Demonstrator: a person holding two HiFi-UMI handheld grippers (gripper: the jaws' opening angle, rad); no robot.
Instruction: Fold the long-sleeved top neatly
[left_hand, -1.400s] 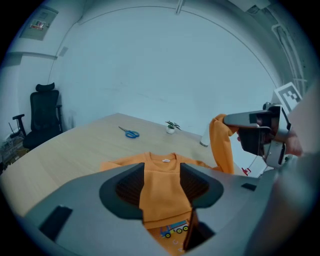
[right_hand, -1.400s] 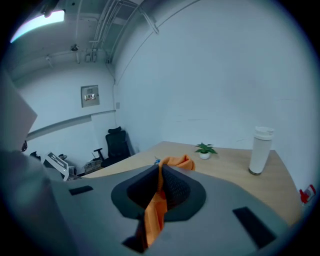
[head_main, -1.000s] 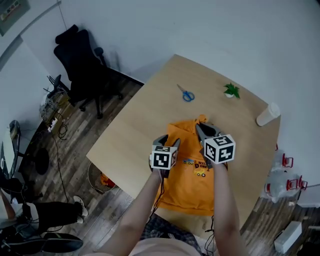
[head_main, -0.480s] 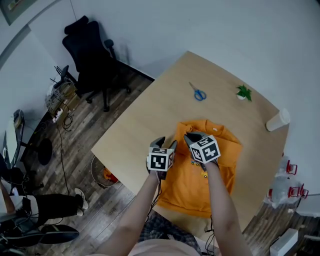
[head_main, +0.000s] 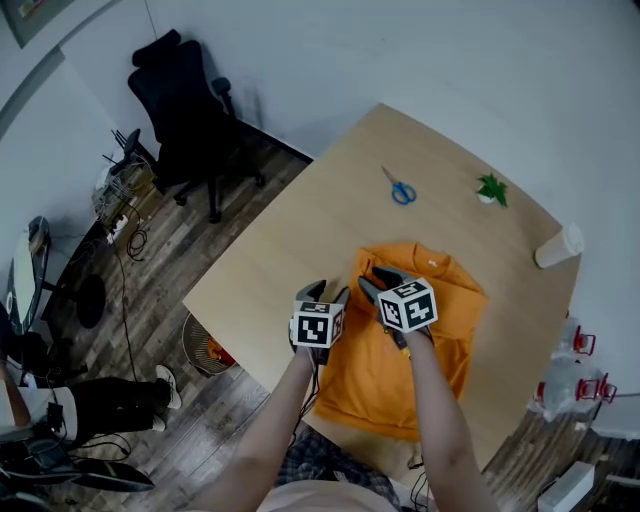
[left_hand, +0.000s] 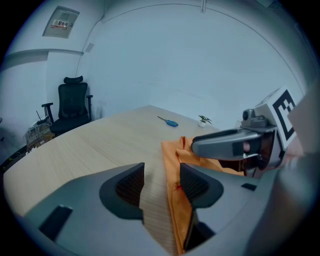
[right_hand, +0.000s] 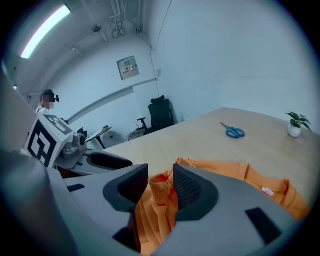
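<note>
Orange soft top (head_main: 445, 310) lies rumpled on pale wood-grain counter (head_main: 300, 240); right gripper (right_hand: 159, 179) fingers, just opening, loosely straddle its bunched fabric; left gripper (left_hand: 161, 181) fingers stand parted over bare counter

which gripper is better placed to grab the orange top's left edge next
Probably left. The left gripper has open, empty fingers right over the left edge of the orange top. The right gripper has just been opening, with a bunch of the top between its fingers, farther in over the garment.
</note>
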